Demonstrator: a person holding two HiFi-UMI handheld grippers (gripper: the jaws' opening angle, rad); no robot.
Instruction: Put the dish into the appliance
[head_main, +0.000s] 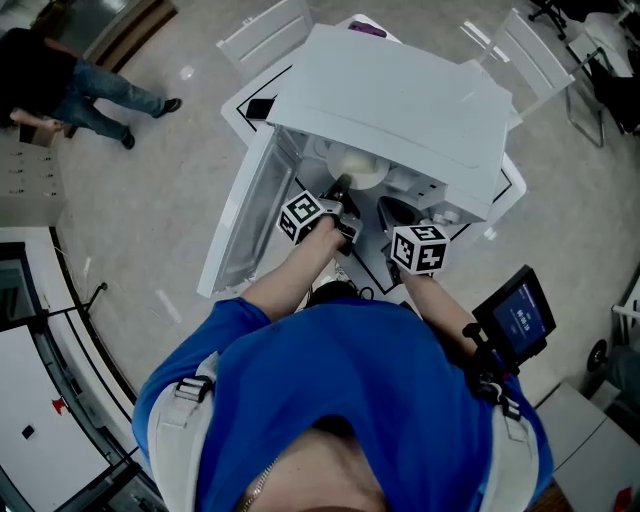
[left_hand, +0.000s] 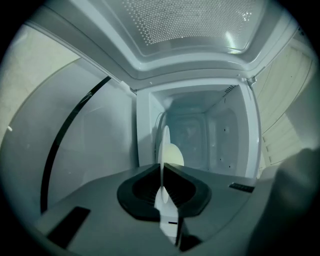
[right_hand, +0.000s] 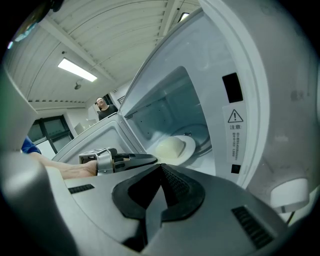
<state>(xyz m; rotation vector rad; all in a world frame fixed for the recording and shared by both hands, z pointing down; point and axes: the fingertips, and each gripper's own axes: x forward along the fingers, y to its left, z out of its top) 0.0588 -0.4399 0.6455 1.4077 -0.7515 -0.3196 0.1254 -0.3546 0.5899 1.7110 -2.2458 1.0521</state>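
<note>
Left gripper (left_hand: 162, 172) is clamping the dish (right_hand: 172, 149) rim inside the microwave (head_main: 400, 95) — right gripper (right_hand: 161, 169) is hovering, jaws together, empty.

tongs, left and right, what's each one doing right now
left tongs: closed on the rim of the plate
right tongs: closed, holding nothing
</note>
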